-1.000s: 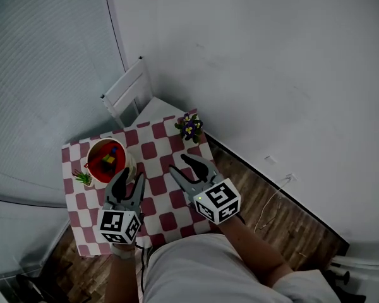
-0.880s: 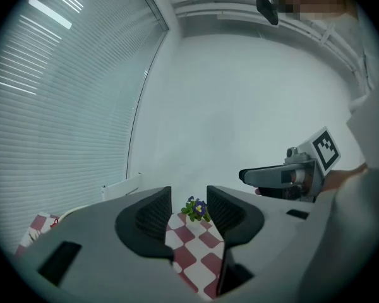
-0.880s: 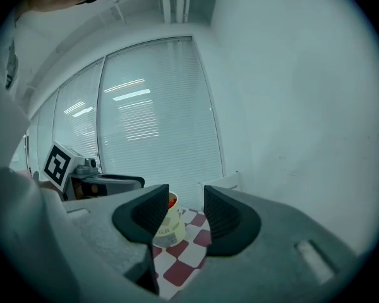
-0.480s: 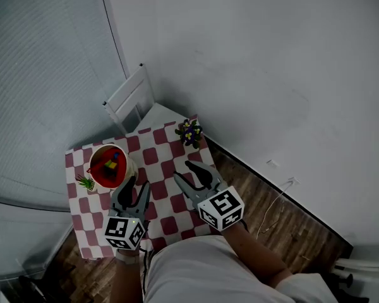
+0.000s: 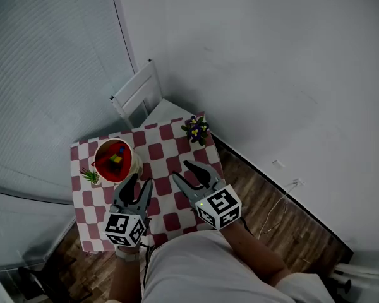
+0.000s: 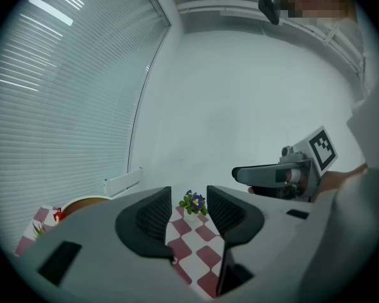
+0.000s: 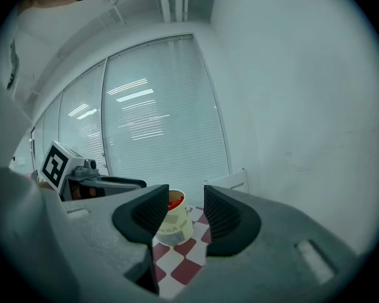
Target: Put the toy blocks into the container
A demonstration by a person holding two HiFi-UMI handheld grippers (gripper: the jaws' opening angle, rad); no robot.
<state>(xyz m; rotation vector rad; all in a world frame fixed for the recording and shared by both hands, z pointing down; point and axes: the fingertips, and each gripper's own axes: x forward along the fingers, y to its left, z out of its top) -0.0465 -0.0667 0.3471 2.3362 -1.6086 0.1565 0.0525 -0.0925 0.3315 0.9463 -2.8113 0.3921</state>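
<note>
Pale window blinds (image 5: 44,74) are filling the left side, and a wooden floor (image 5: 271,213) is showing at lower right. A small table (image 5: 161,151) under a red-and-white checked cloth is standing in the corner, with a white chair (image 5: 136,96) behind it. The left gripper (image 5: 139,183) and right gripper (image 5: 181,171) are hovering over the near half, each with jaws apart and holding nothing. The container (image 7: 172,223) is sitting at the far left, just beyond the left gripper, with only bare cloth between. A purple flower pot (image 5: 196,130) is standing far right, a green sprig (image 5: 90,176) beside the container. The toy blocks (image 5: 115,158) are lying inside the container.
</note>
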